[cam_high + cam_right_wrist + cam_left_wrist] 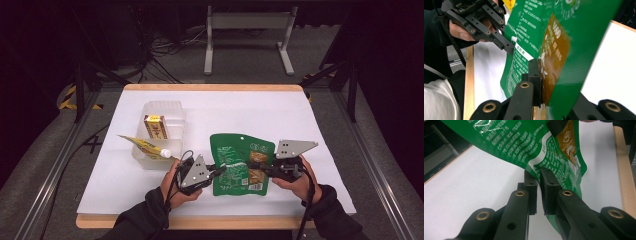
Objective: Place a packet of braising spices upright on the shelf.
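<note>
A green snack pouch (235, 165) with an orange-brown panel is held between both grippers over the white table cover. My left gripper (218, 170) is shut on the pouch's left edge. In the left gripper view its black pads (548, 182) pinch the green pouch (524, 142) at its lower rim, and the pouch is lifted and tilted off the sheet. My right gripper (258, 165) is shut on the pouch's right side. In the right gripper view the green pouch (564, 50) hides one jaw of the right gripper (546, 72). The left gripper (506, 46) clamps the far edge.
A clear plastic bin (172, 112) stands at the left with a yellow-red box (155, 126) upright in it and a yellow tube (145, 146) leaning over its front wall. The wooden table edge (210, 221) runs close below both hands.
</note>
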Demonstrator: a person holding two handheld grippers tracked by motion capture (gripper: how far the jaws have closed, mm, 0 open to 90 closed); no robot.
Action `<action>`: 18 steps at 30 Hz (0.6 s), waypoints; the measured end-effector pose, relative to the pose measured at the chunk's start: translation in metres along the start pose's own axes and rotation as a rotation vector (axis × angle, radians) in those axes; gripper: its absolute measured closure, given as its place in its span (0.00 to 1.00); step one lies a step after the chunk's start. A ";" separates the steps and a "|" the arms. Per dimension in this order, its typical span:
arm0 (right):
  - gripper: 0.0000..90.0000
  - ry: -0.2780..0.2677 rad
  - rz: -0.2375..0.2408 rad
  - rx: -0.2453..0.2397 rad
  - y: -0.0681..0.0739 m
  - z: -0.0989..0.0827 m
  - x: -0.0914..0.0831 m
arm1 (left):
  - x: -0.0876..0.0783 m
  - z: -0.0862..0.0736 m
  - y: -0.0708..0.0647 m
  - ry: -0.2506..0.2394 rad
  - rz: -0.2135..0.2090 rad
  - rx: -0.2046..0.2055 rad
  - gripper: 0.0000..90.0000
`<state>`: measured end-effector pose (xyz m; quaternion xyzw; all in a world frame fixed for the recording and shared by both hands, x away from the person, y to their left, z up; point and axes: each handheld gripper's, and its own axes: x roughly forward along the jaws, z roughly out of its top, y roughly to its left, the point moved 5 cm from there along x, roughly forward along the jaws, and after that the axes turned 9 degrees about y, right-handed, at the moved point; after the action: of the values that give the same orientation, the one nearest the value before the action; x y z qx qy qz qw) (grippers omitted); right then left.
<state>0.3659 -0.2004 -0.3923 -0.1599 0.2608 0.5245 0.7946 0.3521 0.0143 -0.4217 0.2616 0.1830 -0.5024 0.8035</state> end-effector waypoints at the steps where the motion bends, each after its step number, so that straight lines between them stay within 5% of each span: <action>1: 0.98 -0.003 -0.004 0.002 0.000 0.000 -0.001 | 0.000 0.000 0.000 0.001 0.003 0.001 0.92; 9: 0.99 -0.026 -0.032 -0.013 0.005 0.003 -0.002 | -0.006 0.001 -0.002 -0.007 0.012 0.001 0.76; 12: 0.99 -0.046 -0.046 -0.009 0.005 0.005 -0.004 | -0.011 -0.001 -0.006 0.011 0.007 -0.002 0.58; 18: 0.99 -0.070 -0.088 -0.004 0.002 0.009 -0.008 | -0.025 -0.010 -0.016 0.043 -0.008 0.003 0.37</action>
<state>0.3641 -0.2013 -0.3800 -0.1546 0.2244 0.4947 0.8252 0.3267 0.0328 -0.4197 0.2725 0.2005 -0.5003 0.7970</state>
